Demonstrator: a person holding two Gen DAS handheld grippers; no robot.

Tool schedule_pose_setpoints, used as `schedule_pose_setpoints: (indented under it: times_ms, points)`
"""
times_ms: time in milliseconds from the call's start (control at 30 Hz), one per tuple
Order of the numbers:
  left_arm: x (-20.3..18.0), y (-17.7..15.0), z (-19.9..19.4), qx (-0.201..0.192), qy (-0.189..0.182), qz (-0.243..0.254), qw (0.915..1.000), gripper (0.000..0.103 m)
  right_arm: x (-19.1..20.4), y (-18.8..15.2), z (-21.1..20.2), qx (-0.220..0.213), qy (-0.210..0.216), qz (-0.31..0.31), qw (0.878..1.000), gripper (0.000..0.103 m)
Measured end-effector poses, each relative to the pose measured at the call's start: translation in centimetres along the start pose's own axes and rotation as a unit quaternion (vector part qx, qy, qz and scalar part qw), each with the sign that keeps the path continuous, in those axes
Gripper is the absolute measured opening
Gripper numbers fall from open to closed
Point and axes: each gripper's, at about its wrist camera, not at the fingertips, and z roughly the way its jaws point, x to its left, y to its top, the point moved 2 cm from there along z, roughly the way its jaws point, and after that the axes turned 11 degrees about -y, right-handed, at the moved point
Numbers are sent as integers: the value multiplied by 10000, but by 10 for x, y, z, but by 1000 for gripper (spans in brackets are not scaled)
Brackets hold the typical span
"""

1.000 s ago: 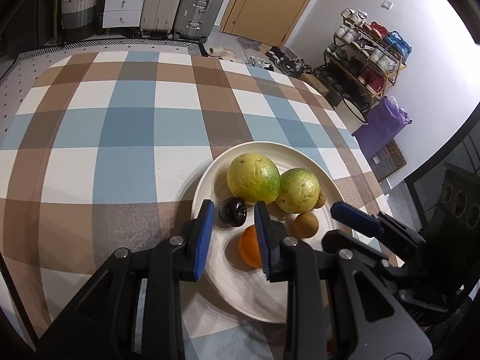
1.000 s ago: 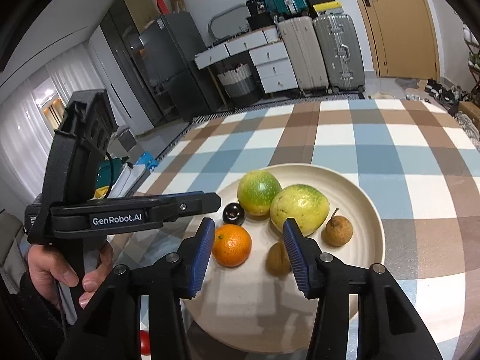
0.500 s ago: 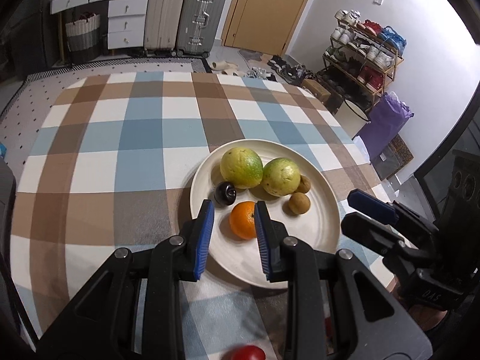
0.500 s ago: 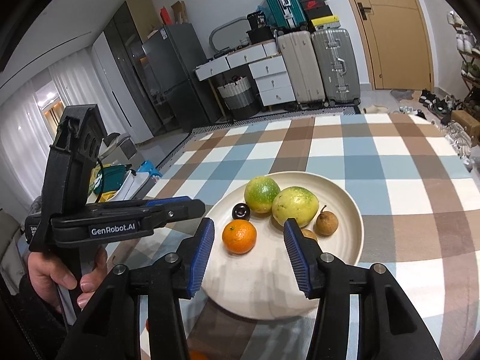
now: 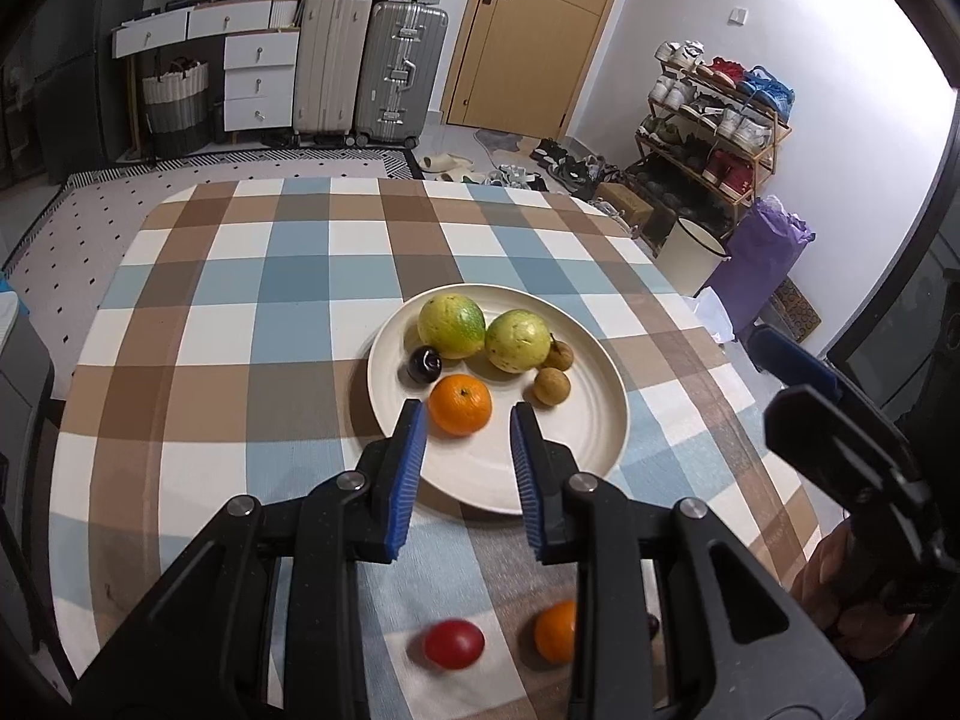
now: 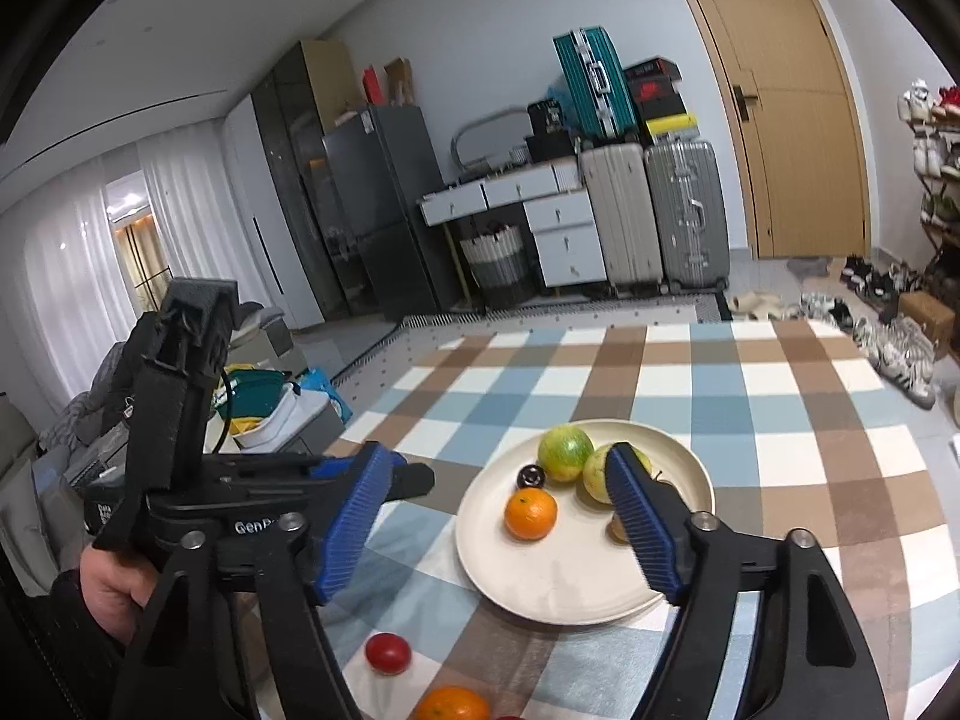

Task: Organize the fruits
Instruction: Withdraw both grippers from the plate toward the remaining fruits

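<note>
- Pulling back and up from the checked tablecloth (image 5: pixel 240 330), both wrist views now take in far more of it than a second ago. I read that as a retreat after work at the plate.
- The cream plate (image 5: pixel 576 456) has shrunk from filling the lower frame to sitting mid-frame.
- The right gripper (image 6: pixel 498 453) is opening. Its blue pads, narrow half a second ago, now stand spread with nothing between them, which suggests it is readying for another pick.
- The left gripper (image 5: pixel 467 408) is unchanged, drawn in to its narrowest and pinching nothing.
- Two green-yellow citrus (image 5: pixel 451 325) still lie at the plate's far side.
- The plated orange (image 5: pixel 459 413) rests in line with the left pads but is not held.
- A second orange (image 5: pixel 555 630) has come into view at the bottom of the frame, on the cloth and off the plate.
- A red fruit (image 5: pixel 453 643) lies just beside it, also loose. These two are probably what is left to gather.
- The dark plum (image 5: pixel 425 363) and small brown fruits (image 5: pixel 552 385) have not shifted on the plate.
</note>
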Motion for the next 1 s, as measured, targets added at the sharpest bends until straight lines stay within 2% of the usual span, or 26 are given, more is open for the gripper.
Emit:
schedule_pose_setpoints:
  times_ms: [67, 300, 467, 600, 667, 833, 900, 967, 1000]
  points:
    - [-4, -4, -9, -64, 17, 27, 10000, 32, 3, -1, -9, -80, 13, -1, 10000, 84]
    - [-18, -19, -39, -292, 63, 39, 9995, 43, 9, -6, -33, -209, 1, -17, 9998, 88]
    - [-27, -28, -56, -501, 151, 74, 9986, 65, 10, -9, -52, -347, -22, -9, 9994, 93]
    - [-36, -35, -71, -596, 149, 114, 9980, 70, 11, -13, -64, -396, -26, 0, 9992, 96]
    - [-40, -39, -77, -684, 191, 116, 9974, 82, 11, -15, -71, -439, -21, 26, 9990, 98]
    - [-46, -52, -91, -801, 150, 129, 9966, 84, 11, -20, -82, -496, -21, 53, 9988, 100]
    - [-46, -57, -94, -815, 172, 117, 9965, 90, 11, -23, -85, -494, -23, 40, 9988, 100]
    - [-45, -61, -97, -864, 195, 53, 9961, 102, 10, -26, -86, -474, -30, 35, 9989, 101]
    - [-43, -63, -98, -916, 183, 11, 9956, 102, 10, -28, -87, -462, -27, 36, 9989, 101]
